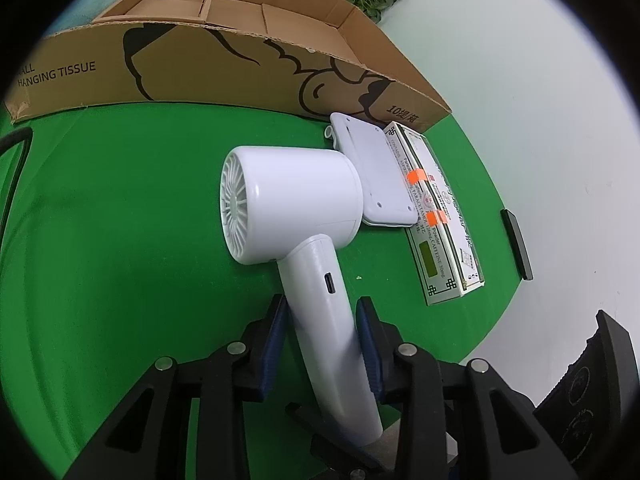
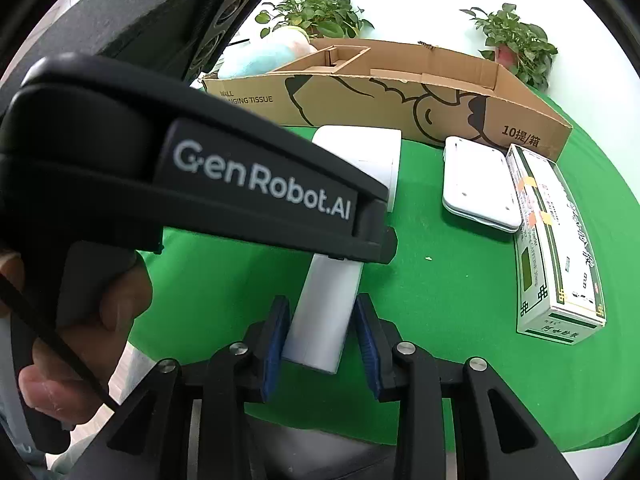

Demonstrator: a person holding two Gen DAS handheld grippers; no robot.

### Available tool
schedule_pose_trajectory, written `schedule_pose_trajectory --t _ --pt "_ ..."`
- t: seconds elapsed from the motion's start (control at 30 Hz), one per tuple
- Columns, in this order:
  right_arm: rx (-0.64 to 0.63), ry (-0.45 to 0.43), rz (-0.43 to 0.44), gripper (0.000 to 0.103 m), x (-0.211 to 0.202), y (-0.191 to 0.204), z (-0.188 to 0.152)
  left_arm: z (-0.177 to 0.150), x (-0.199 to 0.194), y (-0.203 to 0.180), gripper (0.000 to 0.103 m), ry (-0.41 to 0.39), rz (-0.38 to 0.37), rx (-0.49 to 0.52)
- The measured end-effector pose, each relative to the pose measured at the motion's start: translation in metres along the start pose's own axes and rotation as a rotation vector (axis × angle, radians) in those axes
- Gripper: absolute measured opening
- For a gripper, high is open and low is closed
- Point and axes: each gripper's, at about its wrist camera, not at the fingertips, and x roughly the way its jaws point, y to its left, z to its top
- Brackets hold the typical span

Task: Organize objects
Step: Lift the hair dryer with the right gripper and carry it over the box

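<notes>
Green worktop point(image 1: 120, 220) carries the white handheld fan point(image 1: 292, 200), handle between the left claw's point(image 1: 322, 312) parted pads (right claw point(image 2: 322, 316) likewise apart), so clamping and lifting toward the cardboard box point(image 1: 240, 68) seems next.

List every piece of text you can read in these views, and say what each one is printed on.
"WALL HANGING TISSUE": cardboard box, front wall, partly cut off in both views.
"10提/箱": same box, right end of the front wall.
"GenRobot.AI": left gripper body, seen from the right wrist.
"PARACETAMOL", "CAFFEINE 30mg", "Powder": medicine box, side face.
Other print and Chinese characters on the medicine box: too small or blurred.
Handheld fan, white flat device: no text.
</notes>
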Motion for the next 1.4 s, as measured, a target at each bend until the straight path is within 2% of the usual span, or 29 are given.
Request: schedule_pose_trajectory --t 0.2,0.37,0.93,1.23,1.4 --pt "0.005 -0.02 -0.006 0.032 -0.002 0.005 -0.007 -0.002 -0.006 0.001 0.033 -0.017 -0.004 -0.001" --pt "-0.008 -0.061 -0.011 0.032 -0.016 0.013 -0.006 0.003 -0.023 -0.004 0.033 -0.072 -0.002 0.008" --pt "0.007 -0.22 0.004 0.032 -0.062 0.019 0.035 0.033 -0.07 -0.039 0.032 -0.212 0.069 0.098" --pt "-0.007 -0.301 -0.01 0.032 -0.08 0.019 0.064 0.059 -0.095 -0.054 0.032 -0.285 0.083 0.152" --pt "-0.015 -0.327 -0.024 0.032 -0.088 0.017 0.078 0.074 -0.101 -0.057 0.032 -0.308 0.066 0.157"
